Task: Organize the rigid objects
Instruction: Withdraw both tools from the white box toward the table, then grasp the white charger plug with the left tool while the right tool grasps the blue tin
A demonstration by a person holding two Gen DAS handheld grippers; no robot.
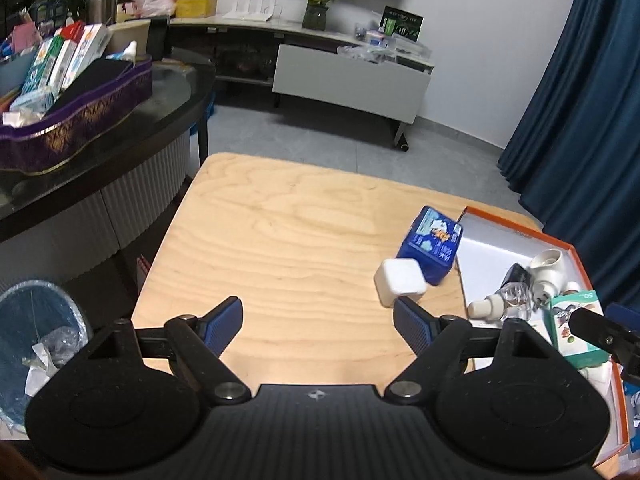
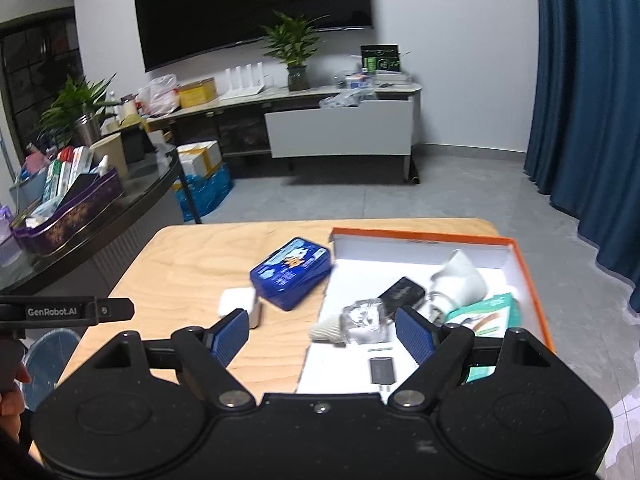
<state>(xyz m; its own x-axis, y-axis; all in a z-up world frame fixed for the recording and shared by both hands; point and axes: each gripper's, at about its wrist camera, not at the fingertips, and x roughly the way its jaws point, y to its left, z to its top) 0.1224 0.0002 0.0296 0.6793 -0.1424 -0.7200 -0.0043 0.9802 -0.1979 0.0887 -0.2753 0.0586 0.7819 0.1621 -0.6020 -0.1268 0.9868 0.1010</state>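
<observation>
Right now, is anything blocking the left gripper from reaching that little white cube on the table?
Nothing visible. The left gripper is open over bare wood, and the white cube sits just ahead of its right finger, with the blue tin behind it.

left wrist: down over wooden table (image 1: 280, 240) | right wrist: likewise, shares orange box (image 2: 532, 276)

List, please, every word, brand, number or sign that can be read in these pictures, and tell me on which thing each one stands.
"GenRobot.AI": white letters on the black bar of the left tool, seen in the right wrist view.
"50": on the corner of the teal carton in the orange-rimmed box; it appears upside down.
Blue tin: printed lid, text too blurred to read.
Cartons in the purple tray: too small to read.
</observation>
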